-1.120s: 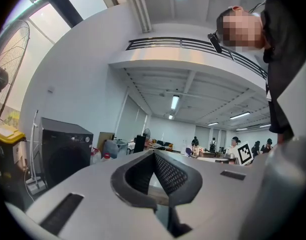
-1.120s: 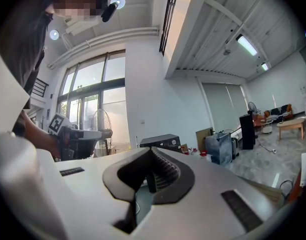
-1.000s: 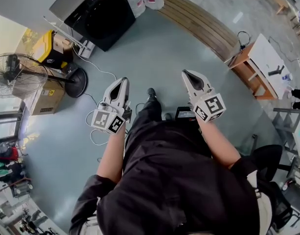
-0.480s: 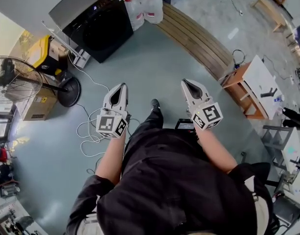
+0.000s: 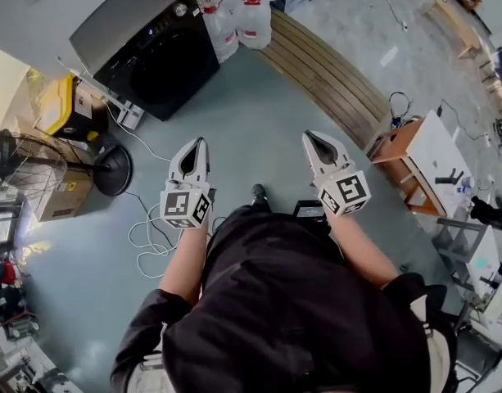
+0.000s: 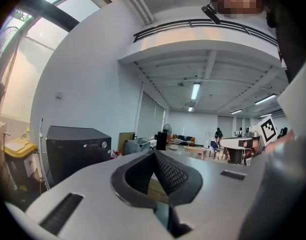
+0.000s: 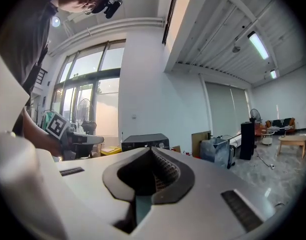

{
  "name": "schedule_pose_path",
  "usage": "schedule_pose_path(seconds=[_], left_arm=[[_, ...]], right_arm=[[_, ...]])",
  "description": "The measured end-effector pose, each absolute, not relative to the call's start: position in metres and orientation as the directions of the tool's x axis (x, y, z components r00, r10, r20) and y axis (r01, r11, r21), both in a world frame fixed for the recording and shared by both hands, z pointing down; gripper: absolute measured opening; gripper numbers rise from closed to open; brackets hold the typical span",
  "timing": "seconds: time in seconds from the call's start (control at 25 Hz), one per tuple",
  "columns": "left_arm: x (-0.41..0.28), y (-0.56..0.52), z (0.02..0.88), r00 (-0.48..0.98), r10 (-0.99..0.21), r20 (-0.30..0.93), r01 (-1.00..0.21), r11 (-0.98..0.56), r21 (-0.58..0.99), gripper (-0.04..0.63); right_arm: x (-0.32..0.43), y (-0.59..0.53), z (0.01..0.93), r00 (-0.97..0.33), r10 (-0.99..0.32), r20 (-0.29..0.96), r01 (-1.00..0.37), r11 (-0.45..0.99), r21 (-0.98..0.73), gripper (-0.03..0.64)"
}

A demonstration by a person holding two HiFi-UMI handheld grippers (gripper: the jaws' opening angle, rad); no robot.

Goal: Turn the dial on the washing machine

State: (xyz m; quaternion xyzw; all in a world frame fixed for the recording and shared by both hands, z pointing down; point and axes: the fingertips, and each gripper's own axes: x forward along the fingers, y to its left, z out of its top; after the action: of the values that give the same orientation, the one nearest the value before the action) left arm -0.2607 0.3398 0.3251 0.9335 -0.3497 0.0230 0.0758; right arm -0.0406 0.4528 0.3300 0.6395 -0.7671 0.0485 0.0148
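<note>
Grey left tool (image 5: 199, 142) jaws together, empty | right tool (image 5: 309, 136) likewise | washing machine (image 5: 144, 43) well apart

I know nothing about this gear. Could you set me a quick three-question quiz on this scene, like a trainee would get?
1. True or false: the left gripper is touching the dial on the washer.
2. What stands right beside the washer? A) jugs B) a bicycle C) a fridge
3. Fill in: the right gripper, like the left, has its jaws ____ and holds nothing.

Key:
1. False. It is held over the floor, well short of the washer.
2. A
3. shut
</note>
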Motion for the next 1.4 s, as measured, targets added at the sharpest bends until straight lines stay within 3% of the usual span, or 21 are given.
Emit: schedule_pose_path(seconds=[0.28,0.64,1.04,1.4], left_arm=[[-0.196,0.278,0.328,0.827,-0.56,0.047,-0.559,-0.811,0.17,0.009],[-0.131,0.216,0.349,0.843,-0.533,0.071,-0.536,-0.82,0.2,0.009],[-0.037,0.107,0.33,0.733,-0.673,0.105,-0.678,-0.706,0.207,0.009],[0.017,0.029,0.321,0.54,-0.834,0.113,-0.818,-0.489,0.304,0.009]], right_arm=[[0.022,0.392,0.341,-0.151,-0.979,0.14,-0.988,0.146,-0.04,0.02],[0.088,0.322,0.361,-0.152,-0.976,0.156,-0.987,0.142,-0.076,0.02],[0.195,0.17,0.349,-0.336,-0.927,0.167,-0.941,0.322,-0.104,0.02],[0.258,0.051,0.335,-0.535,-0.835,0.13,-0.844,0.52,-0.134,0.02]])
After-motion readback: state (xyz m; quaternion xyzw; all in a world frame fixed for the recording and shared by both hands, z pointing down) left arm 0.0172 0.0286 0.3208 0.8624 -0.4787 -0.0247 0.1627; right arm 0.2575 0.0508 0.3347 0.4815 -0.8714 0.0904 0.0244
